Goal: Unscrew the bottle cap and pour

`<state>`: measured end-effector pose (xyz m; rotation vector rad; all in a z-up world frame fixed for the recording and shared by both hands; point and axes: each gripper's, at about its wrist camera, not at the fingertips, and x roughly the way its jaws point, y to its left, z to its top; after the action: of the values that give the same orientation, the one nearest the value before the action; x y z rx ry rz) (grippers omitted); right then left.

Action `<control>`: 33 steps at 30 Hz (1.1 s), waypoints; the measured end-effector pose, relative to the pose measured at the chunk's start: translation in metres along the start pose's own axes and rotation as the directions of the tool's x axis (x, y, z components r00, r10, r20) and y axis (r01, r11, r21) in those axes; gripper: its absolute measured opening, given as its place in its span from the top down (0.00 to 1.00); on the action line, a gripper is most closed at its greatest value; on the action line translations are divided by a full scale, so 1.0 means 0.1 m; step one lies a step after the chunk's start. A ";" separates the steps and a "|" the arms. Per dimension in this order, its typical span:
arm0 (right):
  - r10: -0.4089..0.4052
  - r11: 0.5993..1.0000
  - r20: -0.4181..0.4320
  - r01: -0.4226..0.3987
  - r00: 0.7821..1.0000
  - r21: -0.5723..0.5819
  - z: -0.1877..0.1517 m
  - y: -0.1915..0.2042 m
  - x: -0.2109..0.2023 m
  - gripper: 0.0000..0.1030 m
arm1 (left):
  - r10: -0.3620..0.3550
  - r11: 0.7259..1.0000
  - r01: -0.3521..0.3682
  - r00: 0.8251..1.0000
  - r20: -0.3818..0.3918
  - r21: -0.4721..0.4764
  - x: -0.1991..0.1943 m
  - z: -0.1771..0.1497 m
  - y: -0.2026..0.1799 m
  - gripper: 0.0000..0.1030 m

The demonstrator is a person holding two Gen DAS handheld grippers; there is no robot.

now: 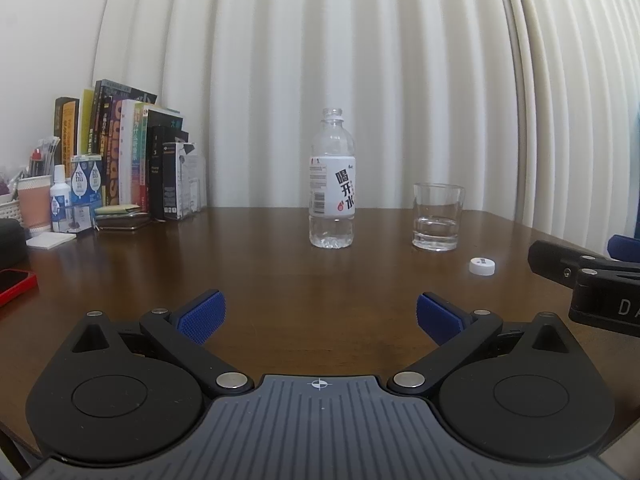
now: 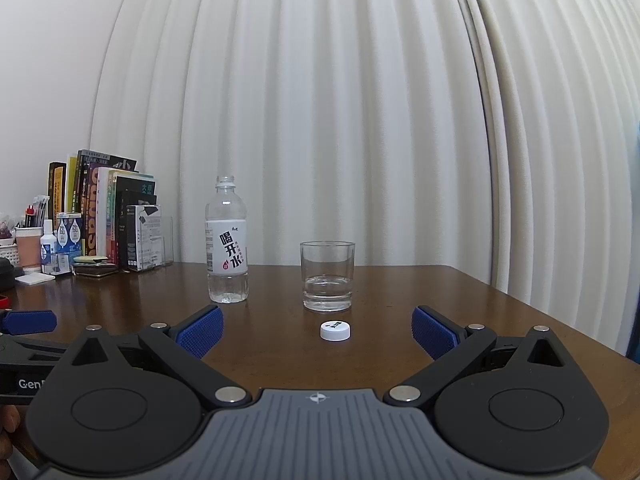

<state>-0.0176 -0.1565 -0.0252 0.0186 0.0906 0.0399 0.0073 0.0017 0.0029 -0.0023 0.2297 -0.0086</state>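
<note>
A clear plastic bottle point(image 1: 332, 184) with a white label stands upright and uncapped on the brown table; it also shows in the right wrist view point(image 2: 227, 246). Only a little water shows at its bottom. A glass point(image 1: 437, 216) holding some water stands to its right, also in the right wrist view point(image 2: 327, 276). The white cap point(image 1: 482, 267) lies on the table in front of the glass, also in the right wrist view point(image 2: 335, 330). My left gripper point(image 1: 320, 318) is open and empty, well short of the bottle. My right gripper point(image 2: 317, 332) is open and empty, with the cap lying just ahead between its fingers.
A row of books point(image 1: 128, 152), small boxes, a paper cup point(image 1: 34, 202) and a red phone point(image 1: 14, 280) sit at the table's left. White curtains hang behind. The table's right edge point(image 2: 560, 320) runs close to my right gripper.
</note>
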 end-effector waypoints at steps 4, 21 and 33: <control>0.002 1.000 -0.014 -0.002 1.000 0.015 0.01 -0.02 0.02 0.00 | 0.002 1.000 -0.002 1.000 0.002 0.007 -0.01 0.00 -0.02 0.00; -0.009 1.000 -0.019 0.008 1.000 -0.015 0.08 -0.01 0.06 0.00 | 0.001 1.000 -0.001 1.000 0.015 0.026 -0.04 0.14 -0.02 0.00; 0.028 1.000 -0.072 -0.027 0.997 0.010 0.40 -0.14 0.30 0.01 | -0.030 0.999 0.030 0.999 0.017 0.036 0.08 0.54 0.02 0.00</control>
<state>0.0164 -0.1703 0.0121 0.0271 0.1631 0.0678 0.0272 0.0033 0.0539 0.0299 0.2118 -0.0426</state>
